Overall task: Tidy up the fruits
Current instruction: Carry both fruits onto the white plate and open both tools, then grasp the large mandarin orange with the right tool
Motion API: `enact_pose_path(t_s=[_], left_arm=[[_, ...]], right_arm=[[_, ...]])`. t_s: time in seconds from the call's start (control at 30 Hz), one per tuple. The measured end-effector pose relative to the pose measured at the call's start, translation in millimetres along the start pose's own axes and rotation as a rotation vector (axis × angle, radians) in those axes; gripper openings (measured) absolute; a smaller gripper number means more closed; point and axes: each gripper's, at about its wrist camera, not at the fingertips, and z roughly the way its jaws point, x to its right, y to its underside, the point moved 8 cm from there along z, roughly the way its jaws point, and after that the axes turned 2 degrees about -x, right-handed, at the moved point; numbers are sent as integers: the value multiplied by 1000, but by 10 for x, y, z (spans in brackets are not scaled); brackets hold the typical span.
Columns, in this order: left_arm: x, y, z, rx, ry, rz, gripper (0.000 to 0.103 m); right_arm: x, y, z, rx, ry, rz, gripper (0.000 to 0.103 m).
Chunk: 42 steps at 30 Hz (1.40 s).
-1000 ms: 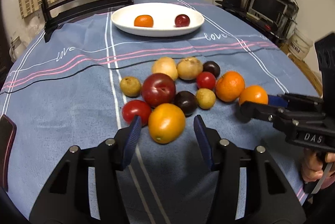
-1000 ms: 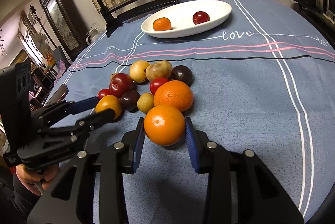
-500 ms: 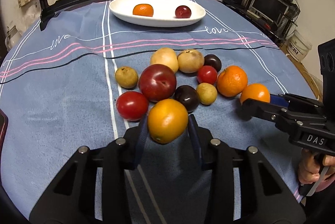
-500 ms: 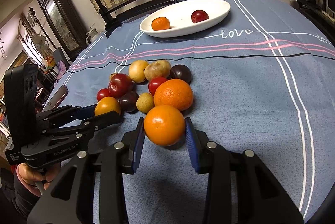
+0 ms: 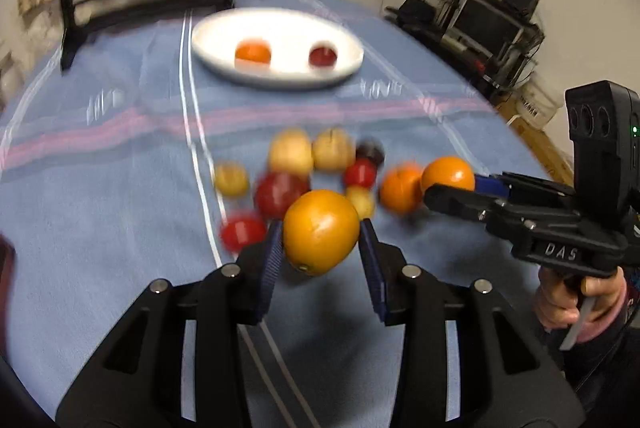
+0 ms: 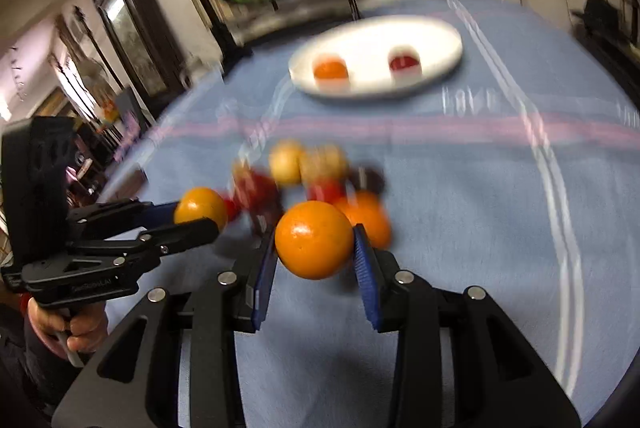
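Gripping one orange each: left gripper (image 5: 320,252) clamps orange-yellow fruit (image 5: 321,231), right gripper (image 6: 315,260) clamps orange (image 6: 315,244), both lifted above fruit pile mid-table, likely bound for white plate (image 5: 348,69) at far edge.

the letters "das" stand in pale print on the black body of the right gripper (image 5: 448,193), seen from the left wrist camera. on the blue tablecloth (image 6: 480,228) the white word "love" can just be made out below the plate, smeared by motion blur. a label on the left gripper (image 6: 196,216) body is too blurred to read.
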Motion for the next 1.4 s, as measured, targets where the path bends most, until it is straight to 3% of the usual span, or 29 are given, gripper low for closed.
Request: enact_pose_path(t_s=[0.1,0.17,0.27,0.5,0.8,0.83,0.87,0.9,0.93,1.07,1.17,1.4], left_arm=[[-98,-603,-43,60,-2,5,39],[-203,-953,54,79,-37,10,39],[-491,-1532,435,66,-104,-3,39],[-931,-2016,1315,-69,-163,-33,39],[-1107,-1964,1866,-178,-181,-40,40],[-1116,-1949,1866,-177,-184,-46,43],[-1121,-1943,1836,-168,-192,-49,59],[-1124,-1945,1781,-151,-207,-49,78],[-1122,-1960,1688,-123,-232,-47,83],[-1030,-1934,1220,-56,-274,-23,90],[-920,-1736,760,23,-285,-30,100],[-577,-731,160,48,-214,-50,101]], right_arm=[[60,-620,-8,126,70,-52,38],[130,-887,143,142,93,-60,38],[240,-1230,542,118,118,-74,38],[414,-1394,1225,-21,166,-93,38],[483,-1312,1547,-111,161,-118,38],[485,-1296,1548,-121,164,-117,41],[474,-1310,1544,-122,165,-114,46],[468,-1320,1509,-114,171,-114,49],[463,-1342,1448,-102,178,-117,52],[354,-1323,1100,-49,174,-124,58],[299,-1199,783,-4,191,-122,61],[201,-503,180,33,194,-92,62]])
